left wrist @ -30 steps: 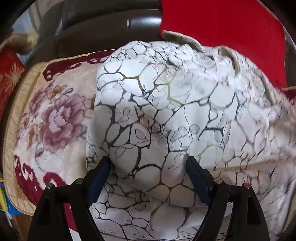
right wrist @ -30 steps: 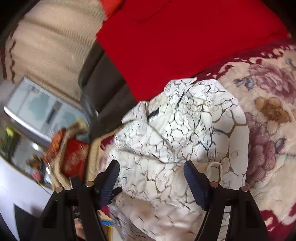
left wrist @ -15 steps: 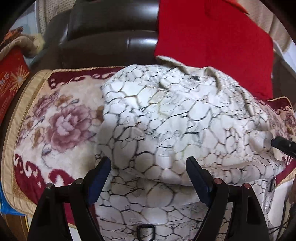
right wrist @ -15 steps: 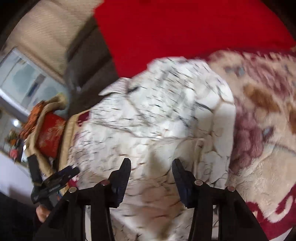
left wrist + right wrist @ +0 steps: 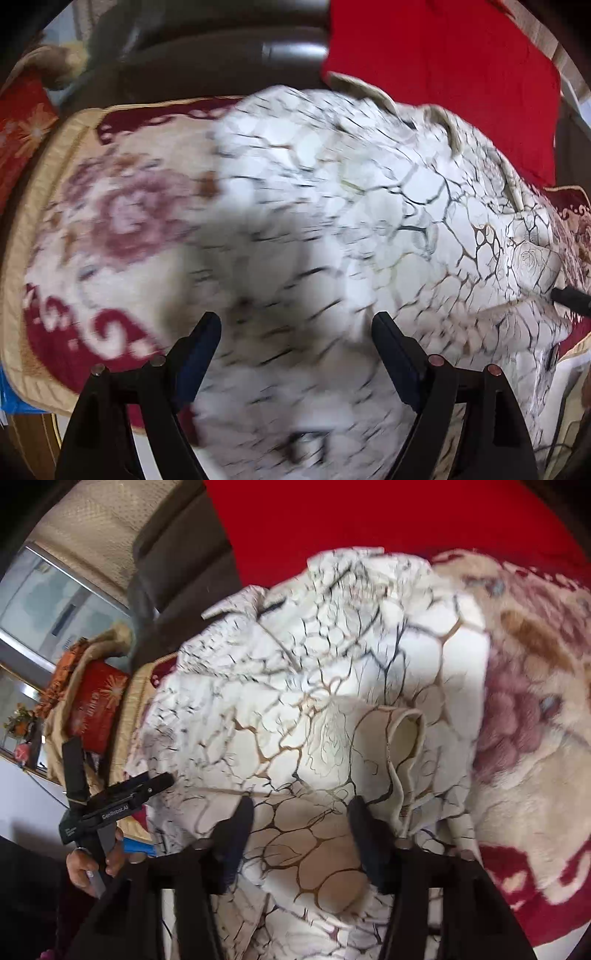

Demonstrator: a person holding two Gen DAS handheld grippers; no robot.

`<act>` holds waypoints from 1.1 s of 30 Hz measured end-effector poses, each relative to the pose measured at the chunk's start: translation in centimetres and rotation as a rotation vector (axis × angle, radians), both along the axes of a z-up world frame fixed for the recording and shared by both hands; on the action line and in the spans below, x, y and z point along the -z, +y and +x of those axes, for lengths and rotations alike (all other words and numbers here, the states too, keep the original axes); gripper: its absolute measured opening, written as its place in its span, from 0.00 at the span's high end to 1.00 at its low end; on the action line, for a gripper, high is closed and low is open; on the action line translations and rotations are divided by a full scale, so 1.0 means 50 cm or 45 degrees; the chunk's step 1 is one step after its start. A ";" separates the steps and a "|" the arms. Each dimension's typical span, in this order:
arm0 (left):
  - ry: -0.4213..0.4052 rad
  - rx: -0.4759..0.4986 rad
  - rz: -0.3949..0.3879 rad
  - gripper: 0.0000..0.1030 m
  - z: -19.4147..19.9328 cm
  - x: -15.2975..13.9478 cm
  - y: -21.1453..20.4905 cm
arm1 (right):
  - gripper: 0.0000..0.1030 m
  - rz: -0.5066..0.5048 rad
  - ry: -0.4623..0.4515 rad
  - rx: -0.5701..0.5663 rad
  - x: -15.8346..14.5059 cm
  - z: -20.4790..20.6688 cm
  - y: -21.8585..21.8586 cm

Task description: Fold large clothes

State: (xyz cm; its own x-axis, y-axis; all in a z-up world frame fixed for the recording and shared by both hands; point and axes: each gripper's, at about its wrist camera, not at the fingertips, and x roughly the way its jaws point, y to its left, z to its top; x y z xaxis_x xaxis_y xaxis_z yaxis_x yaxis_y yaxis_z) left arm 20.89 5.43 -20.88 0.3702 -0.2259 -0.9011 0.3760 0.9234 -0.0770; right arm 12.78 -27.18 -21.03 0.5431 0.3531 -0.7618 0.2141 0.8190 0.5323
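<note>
A large white garment (image 5: 369,206) with a black-and-gold crackle print lies bunched on a floral blanket (image 5: 110,221) that covers a sofa seat. My left gripper (image 5: 295,336) hovers over its near edge, open wide, with cloth below the fingers but not pinched. In the right wrist view the same garment (image 5: 314,701) shows a folded cuff or hem near the middle. My right gripper (image 5: 303,823) stands just above it, jaws opening, cloth lying between them without the pads pressing on it. A tip of the right gripper's finger (image 5: 570,299) shows at the left wrist view's right edge.
A red cushion (image 5: 443,74) leans on the dark sofa back (image 5: 221,48) behind the garment. A person's hand (image 5: 92,864) grips the left tool at the left of the right wrist view. A red box (image 5: 96,701) and a window (image 5: 55,602) lie beyond the sofa's end.
The left gripper drew back and up from the garment, staying wide. The right gripper narrowed over the cloth, then widened again while sinking closer to it. The garment's folds shifted.
</note>
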 end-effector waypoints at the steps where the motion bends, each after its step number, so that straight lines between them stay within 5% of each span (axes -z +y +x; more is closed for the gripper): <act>1: -0.002 -0.013 -0.003 0.18 -0.007 -0.005 0.022 | 0.32 0.013 -0.024 0.018 -0.009 -0.009 -0.007; 8: 0.070 -0.073 0.052 0.18 -0.115 0.035 0.189 | 0.26 0.075 -0.058 0.068 -0.036 -0.101 -0.061; 11: 0.147 -0.120 -0.005 0.18 -0.158 0.077 0.251 | 0.26 0.083 -0.035 0.093 -0.029 -0.156 -0.080; 19: 0.284 -0.102 -0.255 0.18 -0.236 0.210 0.305 | 0.24 0.086 0.058 0.134 0.004 -0.282 -0.114; 29: 0.556 -0.012 -0.768 0.18 -0.217 0.364 0.265 | 0.24 0.136 0.122 0.232 0.052 -0.383 -0.140; 33: 0.573 0.008 -0.872 0.19 -0.233 0.384 0.261 | 0.24 0.162 0.110 0.223 0.064 -0.403 -0.145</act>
State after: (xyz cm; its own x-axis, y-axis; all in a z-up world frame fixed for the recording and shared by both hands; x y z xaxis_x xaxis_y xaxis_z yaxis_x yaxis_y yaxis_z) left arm 9.26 18.50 -40.10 0.0027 -0.7808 -0.6248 0.1799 0.6150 -0.7678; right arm -7.36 -34.44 -24.22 0.5395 0.3553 -0.7634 0.3960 0.6930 0.6025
